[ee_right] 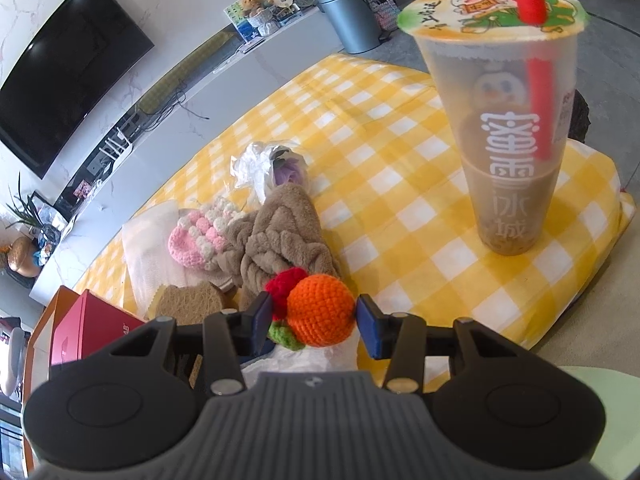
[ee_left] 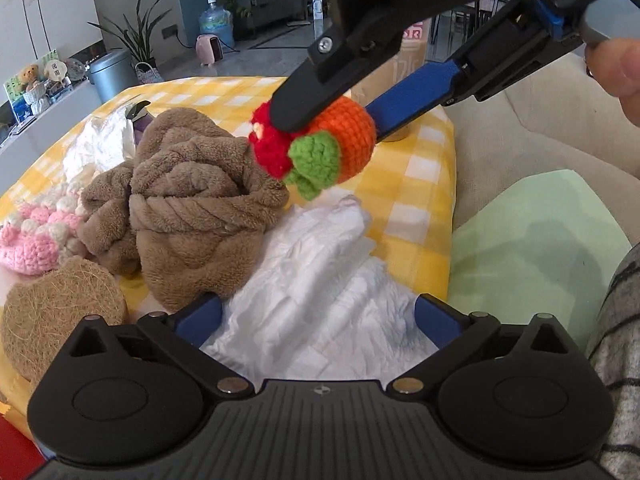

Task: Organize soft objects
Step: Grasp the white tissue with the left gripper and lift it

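A crocheted toy (ee_right: pixel 320 310), an orange ball with red and green parts, is clamped between the blue pads of my right gripper (ee_right: pixel 314 316). The left wrist view shows the toy (ee_left: pixel 344 140) held by that right gripper (ee_left: pixel 332 132) above the yellow checked cloth (ee_left: pixel 416 208). My left gripper (ee_left: pixel 320 318) stands wide open low over a crumpled white tissue (ee_left: pixel 320 272), its pads apart from it. A brown fluffy cloth (ee_left: pixel 188 200) lies bunched just left of it. A pink and white crochet piece (ee_left: pixel 40 232) and a round coir pad (ee_left: pixel 60 312) sit further left.
A tall milk tea cup (ee_right: pixel 508 140) with a red straw stands at the cloth's right. A plastic-wrapped purple item (ee_right: pixel 280 168) lies behind the brown cloth (ee_right: pixel 280 232). A red box (ee_right: pixel 88 332) is at the left edge, a green cushion (ee_left: pixel 540 240) on the right.
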